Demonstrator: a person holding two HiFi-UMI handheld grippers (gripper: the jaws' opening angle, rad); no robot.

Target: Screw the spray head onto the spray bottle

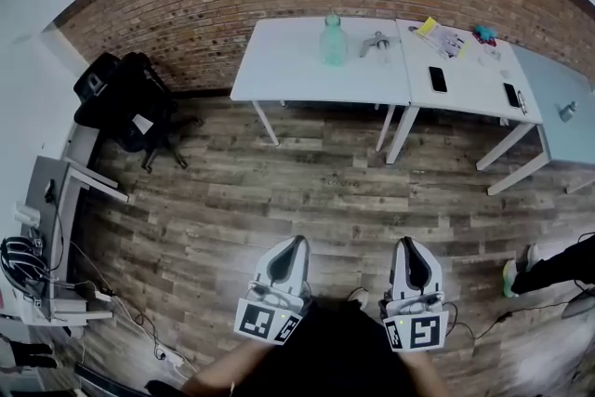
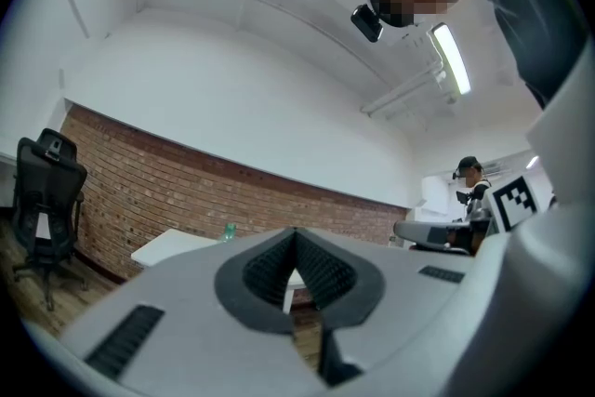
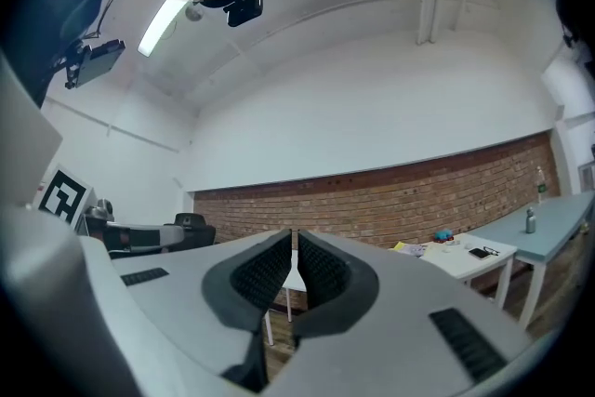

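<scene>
a black office chair [image 1: 130,102] stands at far left by the brick wall. the left gripper [image 1: 297,242] is held level over the wood floor, jaws together on nothing. far beyond it, on the white table [image 1: 279,74], the green spray bottle [image 1: 333,40] stands upright, with the spray head [image 1: 376,43] near its right, not touching. the right gripper [image 1: 407,243] also has its jaws together, empty. a dark phone [image 1: 437,79] lies further right.
</scene>
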